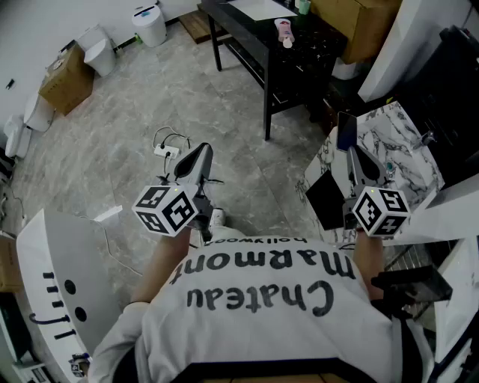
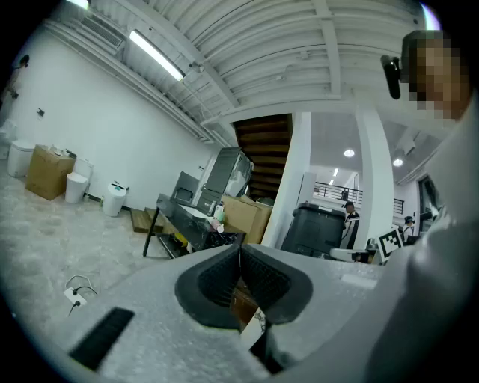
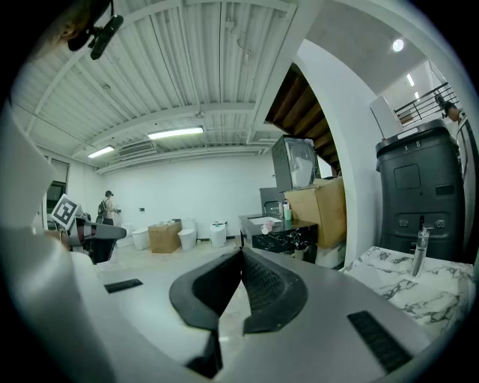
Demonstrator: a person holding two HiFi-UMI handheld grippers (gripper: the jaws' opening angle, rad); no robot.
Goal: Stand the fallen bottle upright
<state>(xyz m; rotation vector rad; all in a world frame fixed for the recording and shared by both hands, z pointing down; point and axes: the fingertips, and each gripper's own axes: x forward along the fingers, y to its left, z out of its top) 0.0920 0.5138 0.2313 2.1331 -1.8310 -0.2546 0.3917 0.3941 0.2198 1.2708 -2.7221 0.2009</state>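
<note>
Plainly, both tools are clenched on nothing: the left gripper [image 1: 203,152] and the right gripper [image 1: 352,152] each press their ribbed, dark rubber pads [image 2: 217,280] tip to tip, with only air around them. Each grey, grainy plastic body carries one cube [image 1: 166,209] of black-and-white square markers, two cubes in all. The fallen bottle [image 1: 284,31], pink and white, lies on its side on the glossy black table [image 1: 241,27], well apart from both grippers. One greenish bottle [image 1: 302,7] stands upright at that table's far end. Below stretches a grey, veined stone floor [image 1: 135,142], where a white power strip [image 1: 168,150] trails its cable. Two cardboard boxes show: one [image 1: 66,79] by the white wall, one [image 1: 361,24] behind the table. A white marbled slab [image 1: 400,146] sits beside the right gripper.
</note>
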